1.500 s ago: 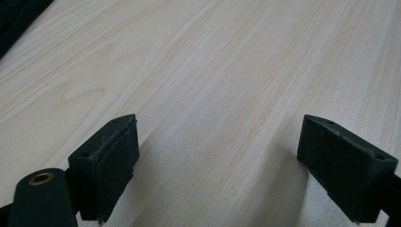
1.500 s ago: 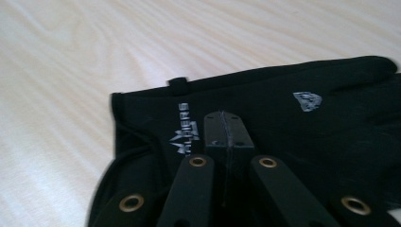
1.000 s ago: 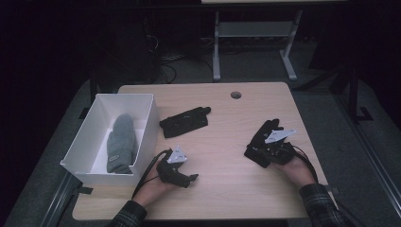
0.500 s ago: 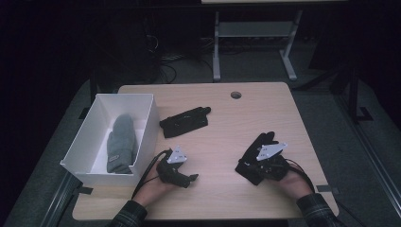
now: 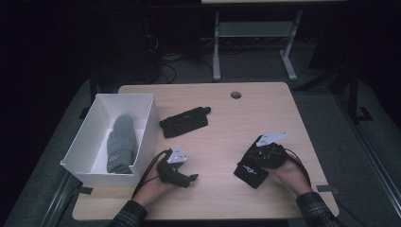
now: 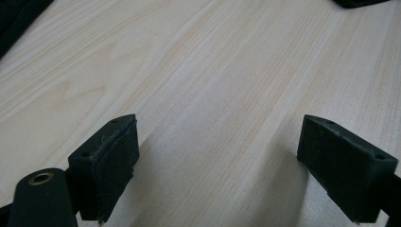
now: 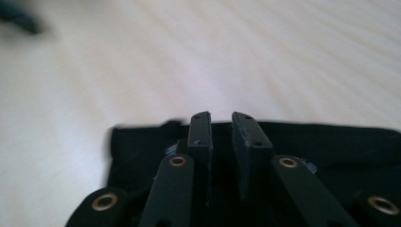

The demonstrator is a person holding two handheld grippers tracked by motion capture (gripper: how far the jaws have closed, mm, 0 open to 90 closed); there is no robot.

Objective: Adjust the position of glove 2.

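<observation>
A black glove [image 5: 248, 173] lies flat on the table near the front right, and my right gripper [image 5: 255, 165] sits right on top of it. In the right gripper view the jaws [image 7: 221, 124] stand a narrow gap apart over the black fabric [image 7: 331, 142]. They have just been opening, and no fold shows pinched between them. My left gripper [image 5: 188, 180] rests on the table near the front left, wide open [image 6: 217, 156] with bare wood between its pads. A second black glove [image 5: 184, 122] lies mid-table. A grey mitten [image 5: 120, 142] lies inside the white box [image 5: 150, 124].
The white box stands at the table's left edge, just left of my left hand. A round cable hole [image 5: 236, 95] sits near the far edge. Bare wood [image 5: 222, 142] spreads between the two grippers. A metal stand [image 5: 255, 33] is on the floor beyond the table.
My right gripper has pulled the black glove toward the person and slightly left, and the glove now lies flat under it. The left gripper has stayed put.
</observation>
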